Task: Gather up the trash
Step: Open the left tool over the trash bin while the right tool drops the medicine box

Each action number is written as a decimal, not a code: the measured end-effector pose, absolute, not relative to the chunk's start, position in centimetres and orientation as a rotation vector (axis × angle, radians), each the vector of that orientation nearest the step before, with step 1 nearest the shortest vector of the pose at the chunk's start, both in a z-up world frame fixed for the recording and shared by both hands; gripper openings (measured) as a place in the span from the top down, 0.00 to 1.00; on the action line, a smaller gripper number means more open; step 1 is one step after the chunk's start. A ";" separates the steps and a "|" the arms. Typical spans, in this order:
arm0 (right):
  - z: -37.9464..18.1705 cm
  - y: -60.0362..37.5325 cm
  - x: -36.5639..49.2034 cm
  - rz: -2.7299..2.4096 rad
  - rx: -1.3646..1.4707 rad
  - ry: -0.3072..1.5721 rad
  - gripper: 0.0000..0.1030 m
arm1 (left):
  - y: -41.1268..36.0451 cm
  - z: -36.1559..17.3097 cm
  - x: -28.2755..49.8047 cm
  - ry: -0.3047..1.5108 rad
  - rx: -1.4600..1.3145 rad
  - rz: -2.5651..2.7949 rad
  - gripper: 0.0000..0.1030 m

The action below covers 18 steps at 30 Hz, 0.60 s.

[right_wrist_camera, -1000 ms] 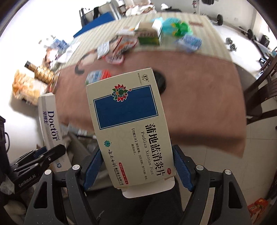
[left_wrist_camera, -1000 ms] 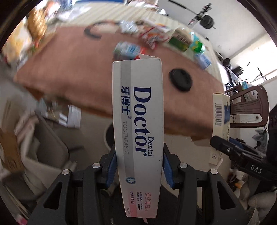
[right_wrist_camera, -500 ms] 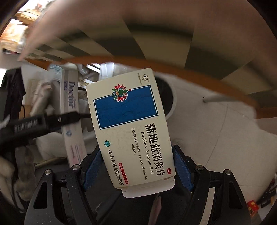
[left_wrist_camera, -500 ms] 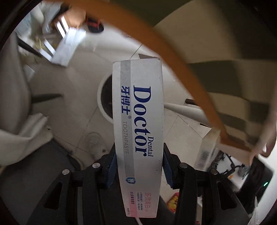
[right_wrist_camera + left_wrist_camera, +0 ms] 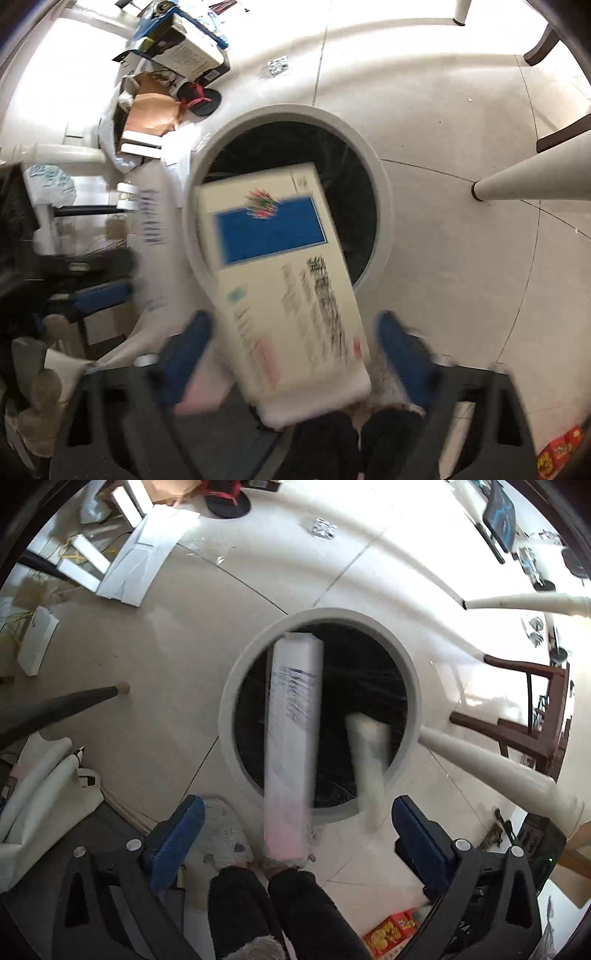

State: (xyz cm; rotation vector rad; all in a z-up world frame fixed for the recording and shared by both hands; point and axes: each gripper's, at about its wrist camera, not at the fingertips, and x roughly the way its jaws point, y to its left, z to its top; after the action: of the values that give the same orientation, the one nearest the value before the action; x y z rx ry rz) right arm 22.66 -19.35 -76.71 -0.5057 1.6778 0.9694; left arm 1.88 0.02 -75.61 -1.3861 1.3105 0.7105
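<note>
A round bin with a pale rim and black liner stands on the floor below both grippers. My left gripper is opening, its blue pads wide apart. The white toothpaste box between them is blurred and loose, its far end over the bin mouth. My right gripper is opening too. The cream medicine box with a blue panel hangs free between its pads, tilted over the bin. In the left wrist view the medicine box shows edge-on at the right.
White table legs slant in beside the bin. A dark wooden chair is at the right. White cartons, a black slipper and a foil pack litter the floor. A person's dark-socked feet stand near.
Both grippers came down from above the table to just over the floor bin. Each let go of its box, and both pairs of jaws spread wide.
</note>
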 end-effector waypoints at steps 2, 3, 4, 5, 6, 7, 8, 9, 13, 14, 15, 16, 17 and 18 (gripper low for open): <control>-76.9 -19.4 22.9 0.956 -0.534 1.638 0.03 | -0.1 -75.1 2.1 1.341 -1.306 0.771 0.00; -77.0 -19.3 23.2 0.940 -0.560 1.615 0.03 | -0.6 -74.3 2.2 1.380 -1.205 0.830 0.00; -76.6 -19.3 23.2 0.923 -0.584 1.591 0.03 | -1.1 -73.9 2.4 1.414 -1.111 0.879 0.00; -76.2 -19.2 23.0 0.897 -0.626 1.563 0.03 | -1.8 -73.5 2.3 1.445 -1.027 0.916 0.00; -75.8 -19.1 22.9 0.878 -0.650 1.541 0.03 | -2.5 -73.0 2.4 1.481 -0.943 0.955 0.00; -75.4 -18.7 22.8 0.862 -0.667 1.523 0.03 | -3.1 -72.6 2.4 1.507 -0.881 0.983 0.00; -75.0 -18.8 22.7 0.840 -0.703 1.500 0.03 | -3.5 -72.5 2.4 1.520 -0.853 0.992 0.00; -74.6 -18.7 22.7 0.830 -0.716 1.491 0.03 | -4.1 -72.2 2.2 1.528 -0.843 0.994 0.00; -73.2 -19.0 22.8 0.804 -0.736 1.477 0.03 | -5.7 -71.1 1.7 1.548 -0.849 0.978 0.00; -72.8 -19.1 22.8 0.797 -0.742 1.472 0.03 | -5.7 -70.8 1.8 1.549 -0.847 0.981 0.00; -72.4 -19.1 22.8 0.794 -0.744 1.470 0.03 | -6.0 -70.4 1.6 1.550 -0.844 0.984 0.00; -71.9 -19.1 22.8 0.792 -0.740 1.471 0.03 | -6.2 -70.4 1.8 1.548 -0.843 0.987 0.00; -71.4 -19.4 22.7 0.790 -0.739 1.472 0.03 | -6.3 -70.1 1.9 1.543 -0.845 0.989 0.00; -70.7 -19.6 22.7 0.792 -0.736 1.471 0.03 | -6.5 -69.5 1.8 1.541 -0.843 0.991 0.00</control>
State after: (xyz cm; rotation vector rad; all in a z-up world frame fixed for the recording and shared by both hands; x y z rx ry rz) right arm 22.69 -19.59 -70.74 -0.7364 1.4710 0.7916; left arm 1.78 -6.47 -69.51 -0.8426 1.5409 0.9906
